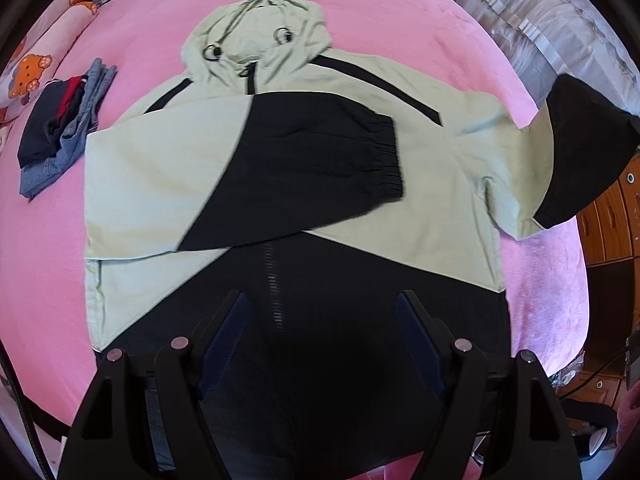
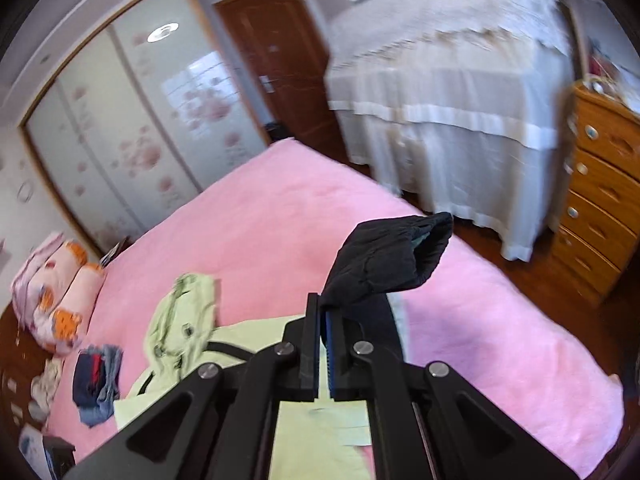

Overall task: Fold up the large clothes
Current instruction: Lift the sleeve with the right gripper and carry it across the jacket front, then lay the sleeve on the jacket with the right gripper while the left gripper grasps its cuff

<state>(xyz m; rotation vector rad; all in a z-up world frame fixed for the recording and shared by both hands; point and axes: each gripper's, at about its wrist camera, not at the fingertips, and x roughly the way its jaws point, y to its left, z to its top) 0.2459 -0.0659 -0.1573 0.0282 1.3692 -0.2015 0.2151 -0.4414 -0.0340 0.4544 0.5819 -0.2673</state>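
A pale green and black hooded jacket [image 1: 432, 184] lies face up on the pink bed [image 1: 380, 16], hood at the far end. Its left sleeve [image 1: 304, 172] is folded across the chest, black cuff to the right. My left gripper [image 1: 320, 320] is open and empty above the jacket's black hem. My right gripper [image 2: 325, 312] is shut on the black cuff of the right sleeve [image 2: 388, 256] and holds it lifted above the bed. That lifted sleeve shows in the left wrist view [image 1: 580, 152] at the right.
A stack of folded clothes [image 1: 60, 128] lies left of the jacket, with cartoon pillows [image 1: 36, 68] beyond. A white-draped bed [image 2: 452, 100] and a wooden chest of drawers [image 2: 600, 184] stand to the right. A wardrobe [image 2: 132, 132] and a brown door [image 2: 280, 64] are behind.
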